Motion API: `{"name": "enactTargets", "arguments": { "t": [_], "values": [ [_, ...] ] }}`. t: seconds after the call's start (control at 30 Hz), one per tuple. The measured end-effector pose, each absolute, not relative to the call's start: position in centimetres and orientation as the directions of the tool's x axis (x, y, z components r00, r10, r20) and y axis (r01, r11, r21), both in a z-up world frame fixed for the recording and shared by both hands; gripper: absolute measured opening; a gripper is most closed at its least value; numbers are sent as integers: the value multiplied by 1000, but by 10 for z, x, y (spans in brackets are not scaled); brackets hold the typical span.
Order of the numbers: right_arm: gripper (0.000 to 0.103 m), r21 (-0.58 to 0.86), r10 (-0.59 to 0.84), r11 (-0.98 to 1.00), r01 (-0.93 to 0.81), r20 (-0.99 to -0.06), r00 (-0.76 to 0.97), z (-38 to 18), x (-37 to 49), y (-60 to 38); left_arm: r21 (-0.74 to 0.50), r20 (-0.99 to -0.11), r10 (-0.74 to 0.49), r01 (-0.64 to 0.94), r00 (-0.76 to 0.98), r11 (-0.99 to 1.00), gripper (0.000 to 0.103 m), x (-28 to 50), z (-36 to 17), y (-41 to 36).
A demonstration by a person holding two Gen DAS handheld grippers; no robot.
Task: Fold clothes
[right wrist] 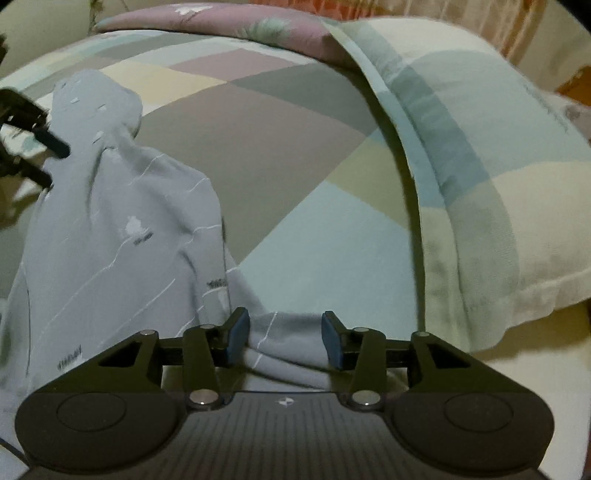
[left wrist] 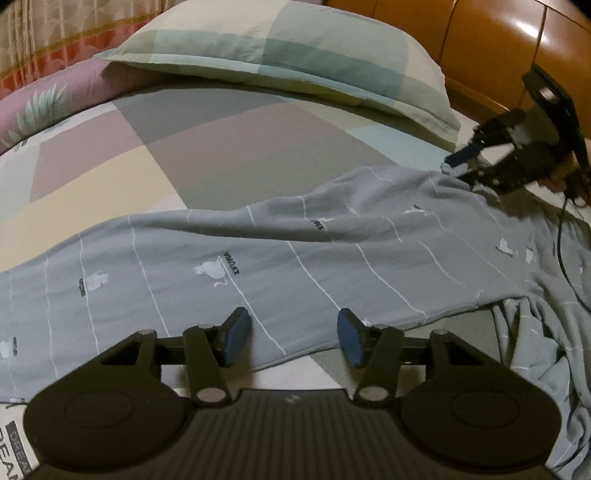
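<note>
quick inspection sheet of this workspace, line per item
surface: bed sheet in pastel blocks
job's things: grey printed garment spread out, rumpled at one end
clutter: checked pillow; pink floral bolster
grippers: left gripper open over the garment's near edge; right gripper open, cloth between its fingers
cables: black cable trailing over the garment
surroundings: wooden headboard; curtain

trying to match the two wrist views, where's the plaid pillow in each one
Left wrist view: the plaid pillow lies across the top centre, behind the grey garment.
Right wrist view: the pillow fills the right side, curving down the edge.
Shared landmark: the pink floral bolster beside the pillow.
</note>
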State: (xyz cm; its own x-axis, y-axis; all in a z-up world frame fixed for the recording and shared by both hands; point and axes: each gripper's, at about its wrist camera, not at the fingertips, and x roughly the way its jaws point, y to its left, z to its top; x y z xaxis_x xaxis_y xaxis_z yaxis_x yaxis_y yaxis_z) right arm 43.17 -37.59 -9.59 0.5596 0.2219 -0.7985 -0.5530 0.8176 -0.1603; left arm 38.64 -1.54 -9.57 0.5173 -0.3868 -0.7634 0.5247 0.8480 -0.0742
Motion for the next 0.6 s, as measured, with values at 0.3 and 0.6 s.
{"name": "enactTargets", "arguments": {
  "t": [0.3,0.6],
  "values": [
    [6,-276,85,861,-428,-750,656,-96,441,-363,-40,-755,-370,524,542,851,57,381,-95,-21],
    [13,-171,56,954,-245,-702,710,-79,475,-375,-23,-751,-358,519,555,854,57,374,-89,-13]
  ]
}}
